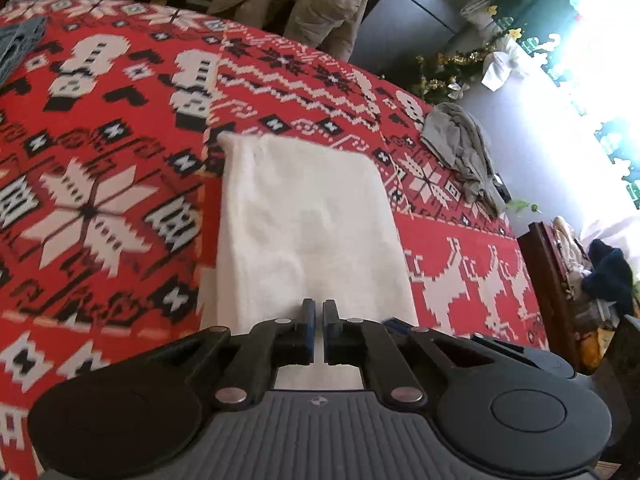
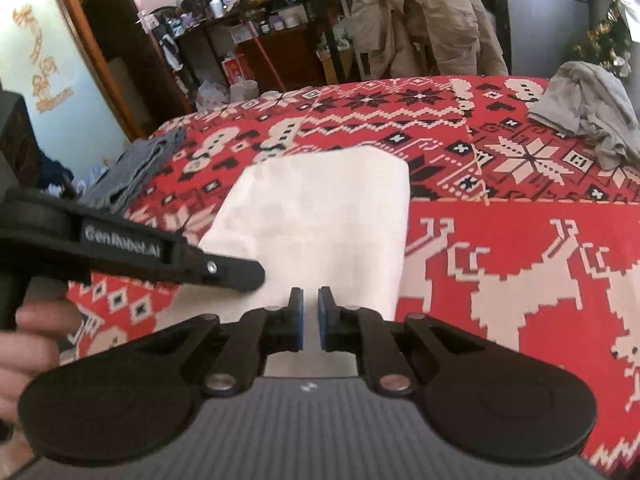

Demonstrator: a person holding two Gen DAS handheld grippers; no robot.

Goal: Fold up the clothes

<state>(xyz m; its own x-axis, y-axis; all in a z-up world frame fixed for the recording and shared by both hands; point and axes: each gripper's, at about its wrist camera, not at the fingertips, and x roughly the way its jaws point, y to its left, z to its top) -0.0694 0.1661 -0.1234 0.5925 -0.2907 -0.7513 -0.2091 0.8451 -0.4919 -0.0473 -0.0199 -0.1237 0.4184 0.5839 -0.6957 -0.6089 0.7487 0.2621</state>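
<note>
White, soft and faintly creased, the folded cloth (image 1: 308, 224) lies flat as a long rectangle on a bed covered by a red blanket (image 1: 120, 128). That blanket looks like fleece, printed with blocky white and black snowflakes, zigzags and reindeer. The cloth's long axis runs from the near edge of the bed away toward the far side, with its far end squared off and its near end under the tools. Its left edge shows a rounded, doubled fold; the right edge is straighter.

In the left wrist view the left hand-held gripper (image 1: 319, 332) hangs over the cloth's near end, its black fingers with blue pads nearly together, a narrow slit between them and no fabric visibly pinched. In the right wrist view the right hand-held gripper (image 2: 311, 320) sits likewise over the near end, jaws almost closed with a thin gap and nothing caught in it. The left tool's black body crosses that view from the left, its tip over the cloth's left edge, held by a hand (image 2: 28, 344).

A crumpled grey garment (image 1: 464, 152) lies near the bed's far right corner, well apart from the cloth. A folded blue-grey knit (image 2: 136, 168) rests at the left edge. A beige jacket (image 2: 424, 20) hangs beyond the bed.
</note>
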